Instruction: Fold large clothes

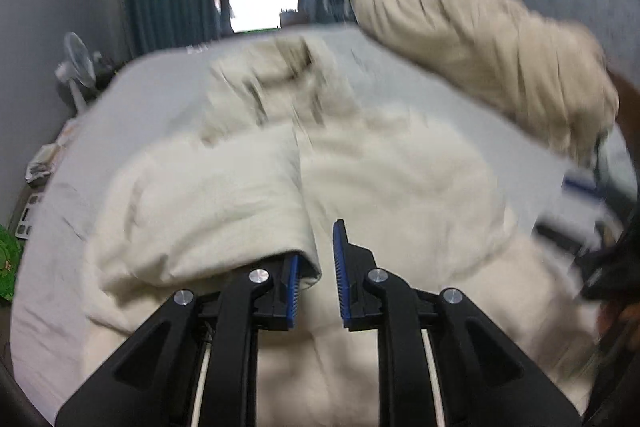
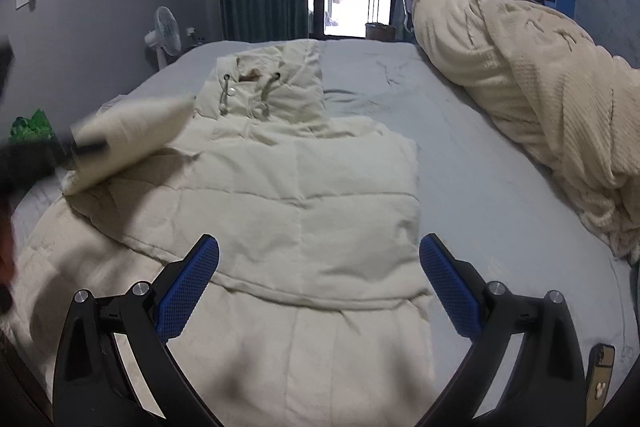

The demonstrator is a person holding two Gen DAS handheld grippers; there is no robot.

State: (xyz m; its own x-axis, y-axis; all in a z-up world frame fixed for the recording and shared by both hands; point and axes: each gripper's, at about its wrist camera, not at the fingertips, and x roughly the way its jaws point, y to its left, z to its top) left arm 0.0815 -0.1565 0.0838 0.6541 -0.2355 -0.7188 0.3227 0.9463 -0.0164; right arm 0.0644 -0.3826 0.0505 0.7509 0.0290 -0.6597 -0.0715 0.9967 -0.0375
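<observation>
Sleeve fabric (image 1: 224, 195) of the cream padded coat (image 2: 304, 195), which lies spread on the bed (image 2: 472, 155), is pinched in the left claw (image 1: 314, 277), its jaws nearly closed on the cuff. The right claw (image 2: 320, 283) hangs open over the coat's middle, gripping nothing. Slick quilting might slip free mid-swing, or the sleeve could land crooked across the coat. Beside the coat, a rolled cream blanket (image 2: 520, 67) crowds the bed's edge, and a phone (image 2: 600, 379) lies nearer the right claw.
</observation>
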